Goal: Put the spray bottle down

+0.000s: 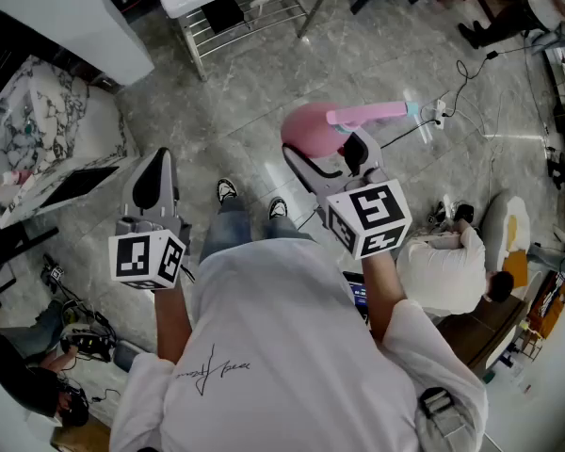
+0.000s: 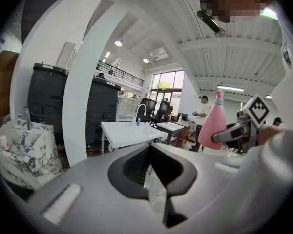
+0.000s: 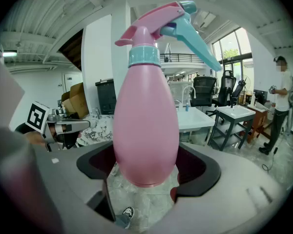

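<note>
Closest to the camera is the person's white shirt (image 1: 292, 347), seen from above. Both arms reach out in front of it.

On the right side, the right gripper (image 1: 328, 156) has its jaws wide apart, and they squeeze a pink spray bottle (image 1: 311, 128) between them. The bottle's fat round belly sits between the two dark pads. Its blue trigger (image 3: 190, 30) sticks out at the top. The bottle is up in the air over the grey floor (image 1: 226, 111), out past the person's shoes (image 1: 226, 191). It touches only the gripper.

On the other side, the left gripper (image 1: 156, 172) has its jaws pressed together with nothing in them. It is well apart from the bottle.

Another person in a white top (image 1: 443, 257) sits near the right edge of the floor.
</note>
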A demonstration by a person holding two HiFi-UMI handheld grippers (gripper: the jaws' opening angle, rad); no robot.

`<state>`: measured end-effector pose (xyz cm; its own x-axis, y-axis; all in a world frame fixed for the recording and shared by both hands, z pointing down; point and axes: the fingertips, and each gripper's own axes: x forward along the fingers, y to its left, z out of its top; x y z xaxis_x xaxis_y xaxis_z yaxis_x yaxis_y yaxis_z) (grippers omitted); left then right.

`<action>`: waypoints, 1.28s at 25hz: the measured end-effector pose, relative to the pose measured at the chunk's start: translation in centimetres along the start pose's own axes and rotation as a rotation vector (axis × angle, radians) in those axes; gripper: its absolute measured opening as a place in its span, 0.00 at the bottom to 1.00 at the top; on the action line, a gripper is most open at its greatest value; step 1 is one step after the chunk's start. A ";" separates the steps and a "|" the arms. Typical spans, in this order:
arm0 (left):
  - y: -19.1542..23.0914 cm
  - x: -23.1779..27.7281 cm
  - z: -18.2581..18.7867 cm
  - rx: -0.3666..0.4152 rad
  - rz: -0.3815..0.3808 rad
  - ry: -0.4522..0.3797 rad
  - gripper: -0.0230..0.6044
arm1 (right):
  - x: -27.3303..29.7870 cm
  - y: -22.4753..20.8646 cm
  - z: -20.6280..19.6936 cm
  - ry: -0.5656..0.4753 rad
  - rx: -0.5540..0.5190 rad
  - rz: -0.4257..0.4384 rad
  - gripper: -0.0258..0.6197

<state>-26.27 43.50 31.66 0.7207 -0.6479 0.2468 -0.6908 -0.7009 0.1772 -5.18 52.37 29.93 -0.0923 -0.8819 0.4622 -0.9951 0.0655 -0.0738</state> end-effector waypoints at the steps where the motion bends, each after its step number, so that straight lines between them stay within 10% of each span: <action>1: -0.9 -0.8 0.0 -0.003 0.023 -0.012 0.11 | -0.9 -0.1 -0.3 -0.006 -0.002 0.011 0.61; 17: -13.7 -8.2 -2.2 -0.043 0.077 -0.088 0.11 | -11.1 -1.7 -5.2 -0.049 -0.037 0.127 0.62; 32: -11.2 -1.2 0.7 -0.052 0.030 -0.154 0.11 | -4.8 -4.7 -3.0 -0.028 -0.024 0.140 0.62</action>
<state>-19.37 51.92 28.67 0.6976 -0.7088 0.1045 -0.7111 -0.6671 0.2219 -0.17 57.67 30.69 -0.2301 -0.8759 0.4242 -0.9731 0.2002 -0.1144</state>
